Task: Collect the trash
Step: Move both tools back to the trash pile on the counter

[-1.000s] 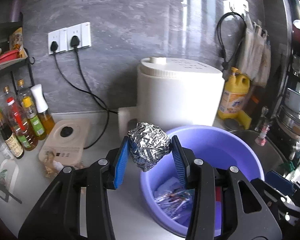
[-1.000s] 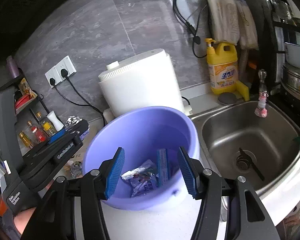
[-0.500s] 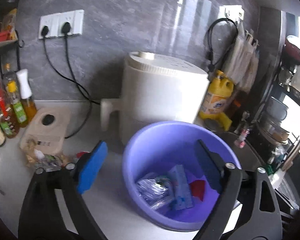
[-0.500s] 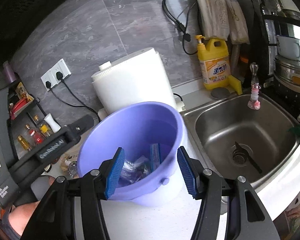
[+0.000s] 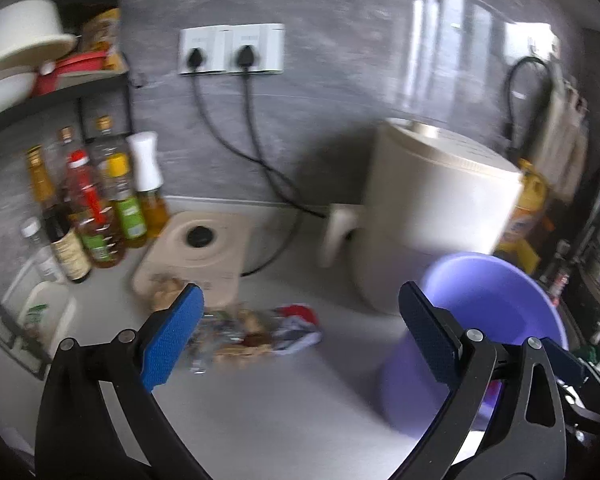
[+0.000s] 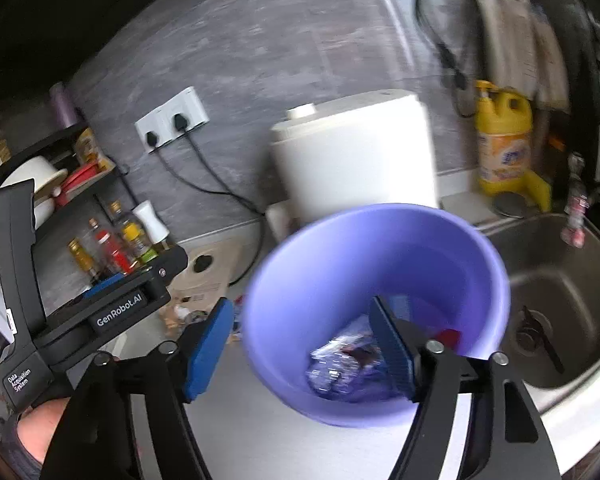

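The left tongs (image 5: 300, 334) gape wide and hold nothing, aimed at a blurred heap of crumpled wrappers (image 5: 256, 330) lying on the grey bench (image 5: 268, 408) before a beige flat appliance (image 5: 202, 252); the right tongs (image 6: 302, 346) also stand open and empty, over the round purple plastic basin (image 6: 380, 240), which holds crinkled foil trash (image 6: 346, 368).

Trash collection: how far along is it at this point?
Partly done. The purple basin already holds crumpled wrappers. Nothing is in hand: the left gripper and the right gripper are both open and empty. Left to do: a blurred pile of wrappers and scraps lies on the counter ahead of the left gripper, beside the basin.
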Demonstrator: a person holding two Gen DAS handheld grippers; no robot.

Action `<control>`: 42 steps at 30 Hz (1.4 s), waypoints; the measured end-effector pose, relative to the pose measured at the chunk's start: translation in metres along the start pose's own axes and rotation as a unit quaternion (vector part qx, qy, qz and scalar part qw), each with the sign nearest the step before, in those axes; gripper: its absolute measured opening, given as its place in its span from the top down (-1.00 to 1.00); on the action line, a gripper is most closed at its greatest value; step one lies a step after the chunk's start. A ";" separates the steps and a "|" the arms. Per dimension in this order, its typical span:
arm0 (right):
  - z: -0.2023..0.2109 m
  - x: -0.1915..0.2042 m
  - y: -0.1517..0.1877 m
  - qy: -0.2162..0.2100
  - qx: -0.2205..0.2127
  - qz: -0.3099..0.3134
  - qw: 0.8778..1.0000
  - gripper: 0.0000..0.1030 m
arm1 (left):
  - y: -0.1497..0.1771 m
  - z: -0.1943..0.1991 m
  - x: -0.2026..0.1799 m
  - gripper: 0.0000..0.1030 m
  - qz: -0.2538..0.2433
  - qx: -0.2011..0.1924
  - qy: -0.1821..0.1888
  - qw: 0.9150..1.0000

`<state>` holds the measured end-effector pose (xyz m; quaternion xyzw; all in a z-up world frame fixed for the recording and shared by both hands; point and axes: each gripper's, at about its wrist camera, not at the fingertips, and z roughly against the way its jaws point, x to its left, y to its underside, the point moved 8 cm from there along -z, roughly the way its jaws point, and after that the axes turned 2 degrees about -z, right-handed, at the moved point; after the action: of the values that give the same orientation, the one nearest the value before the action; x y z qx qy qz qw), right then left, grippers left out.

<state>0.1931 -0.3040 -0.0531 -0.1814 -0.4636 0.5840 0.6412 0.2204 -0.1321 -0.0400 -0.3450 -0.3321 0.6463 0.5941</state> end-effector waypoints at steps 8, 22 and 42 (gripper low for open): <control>-0.023 0.055 0.005 -0.045 0.009 0.031 0.998 -0.62 | 0.001 0.006 0.068 -0.88 0.034 0.005 -0.053 0.998; -0.061 0.112 0.029 -0.074 0.040 0.056 0.995 -0.84 | 0.018 0.001 0.142 -0.88 0.051 0.026 -0.100 0.993; -0.126 0.117 0.068 -0.045 0.118 0.069 0.990 -0.35 | 0.056 -0.063 0.154 -0.74 0.056 0.095 -0.035 0.993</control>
<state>0.2424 -0.1410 -0.1248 -0.1093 -0.4062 0.6853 0.5945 0.2349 0.0187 -0.1289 -0.2821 -0.2694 0.7191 0.5751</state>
